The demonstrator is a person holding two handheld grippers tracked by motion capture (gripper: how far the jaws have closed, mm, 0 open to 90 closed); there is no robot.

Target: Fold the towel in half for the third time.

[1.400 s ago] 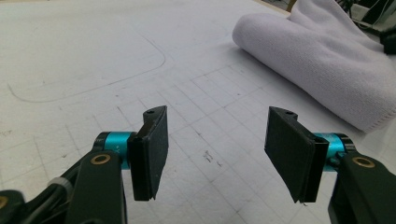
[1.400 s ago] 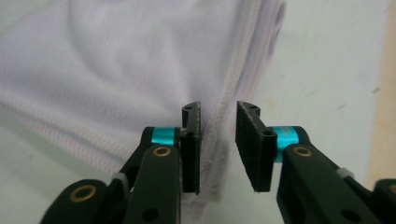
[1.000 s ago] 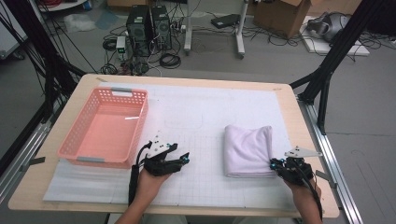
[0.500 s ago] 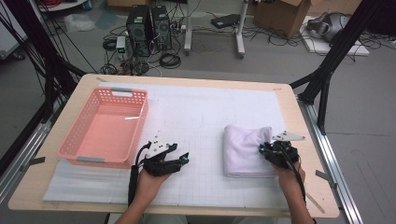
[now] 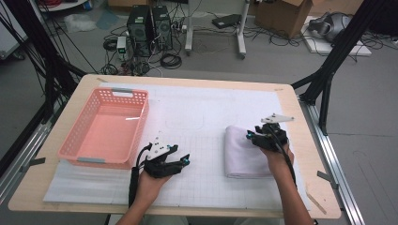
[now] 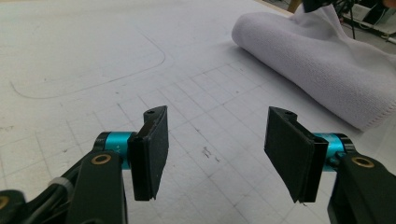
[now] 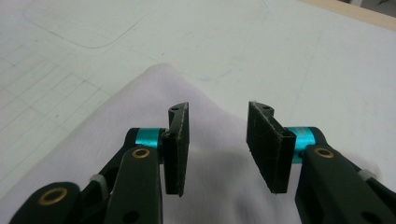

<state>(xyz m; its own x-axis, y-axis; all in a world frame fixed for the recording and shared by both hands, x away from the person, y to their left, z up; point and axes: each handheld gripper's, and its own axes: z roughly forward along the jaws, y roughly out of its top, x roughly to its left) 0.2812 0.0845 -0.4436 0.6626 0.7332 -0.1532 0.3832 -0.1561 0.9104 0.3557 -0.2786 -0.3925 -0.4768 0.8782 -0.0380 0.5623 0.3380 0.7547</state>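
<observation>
A wooden table [image 5: 300, 140] covered by a white gridded mat [image 5: 206, 112] stands in front of a seated person whose forearms reach in from the near edge. The landmark is a folded white towel [image 5: 241, 152] lying flat on the right half of the mat.

Far to the left of the towel, a salmon-pink plastic basket [image 5: 107, 127] sits with nothing visible inside it.

Between basket and towel, nearer the basket, the left gripper [image 5: 184, 161] rests low over the bare mat, well apart from the towel. Its jaws stand released and apart, with only gridded mat between them; in the left gripper view the towel [image 6: 322, 60] lies ahead and to its right.

At the towel's right edge, the right gripper [image 5: 251, 137] hovers over the cloth, pointing across it. Its jaws have just been opening; in the right gripper view they are apart above a raised peak of the towel [image 7: 154, 121]. The pads seem clear of the fabric, though the close view leaves slight doubt.
</observation>
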